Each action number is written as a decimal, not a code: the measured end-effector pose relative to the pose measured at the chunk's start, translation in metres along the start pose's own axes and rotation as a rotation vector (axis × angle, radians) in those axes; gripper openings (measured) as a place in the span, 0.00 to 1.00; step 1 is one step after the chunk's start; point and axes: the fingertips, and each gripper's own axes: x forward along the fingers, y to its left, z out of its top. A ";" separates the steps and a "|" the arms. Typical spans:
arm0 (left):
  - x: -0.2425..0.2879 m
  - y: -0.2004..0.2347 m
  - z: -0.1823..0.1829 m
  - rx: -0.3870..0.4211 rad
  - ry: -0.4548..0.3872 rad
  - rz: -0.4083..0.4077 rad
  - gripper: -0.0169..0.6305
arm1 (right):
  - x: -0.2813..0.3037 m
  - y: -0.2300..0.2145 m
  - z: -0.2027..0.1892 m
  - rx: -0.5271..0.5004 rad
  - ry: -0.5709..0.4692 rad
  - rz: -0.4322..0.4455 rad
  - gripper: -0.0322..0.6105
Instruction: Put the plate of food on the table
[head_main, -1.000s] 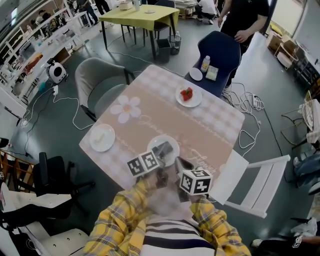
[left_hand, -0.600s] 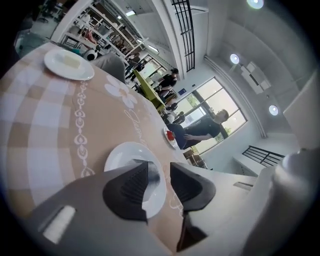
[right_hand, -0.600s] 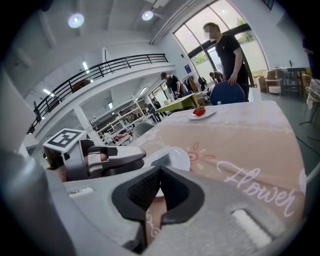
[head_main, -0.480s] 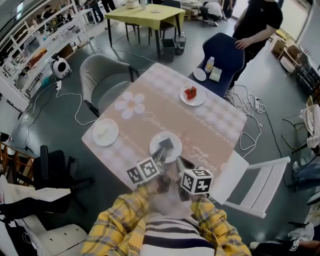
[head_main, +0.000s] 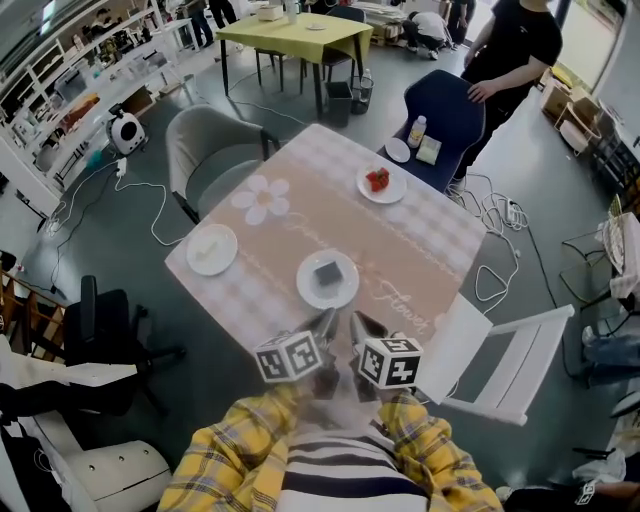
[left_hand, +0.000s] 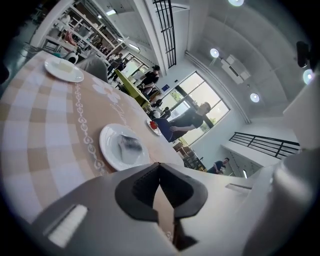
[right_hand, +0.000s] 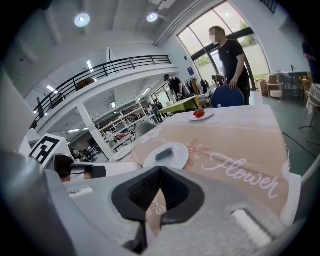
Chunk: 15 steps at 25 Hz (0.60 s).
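The table (head_main: 300, 225) fills the head view's centre, with the round plate (head_main: 305, 288) lying flat at its lower middle. Just below, the left gripper (head_main: 324, 322) and right gripper (head_main: 358, 322) are clamped together, empty. In the right gripper view, the plate's dark slab (right_hand: 164, 154) slants lower-left to upper-right.

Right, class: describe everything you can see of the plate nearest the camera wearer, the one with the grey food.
The plate is round, white and glossy, probably ceramic, with a shallow rim. It lies flat on the tan, cloth-covered table, near the wearer's edge. One dark grey, roughly rectangular piece of food sits at its middle. Nothing else touches it.
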 end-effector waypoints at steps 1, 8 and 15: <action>-0.003 -0.002 -0.008 -0.010 0.022 -0.007 0.02 | -0.003 0.002 -0.003 -0.007 -0.002 0.004 0.04; -0.031 -0.016 -0.038 -0.032 0.042 -0.025 0.02 | -0.027 0.006 -0.017 -0.018 -0.015 0.007 0.04; -0.055 -0.027 -0.033 0.082 0.001 -0.016 0.02 | -0.048 0.015 -0.022 -0.033 -0.045 -0.012 0.04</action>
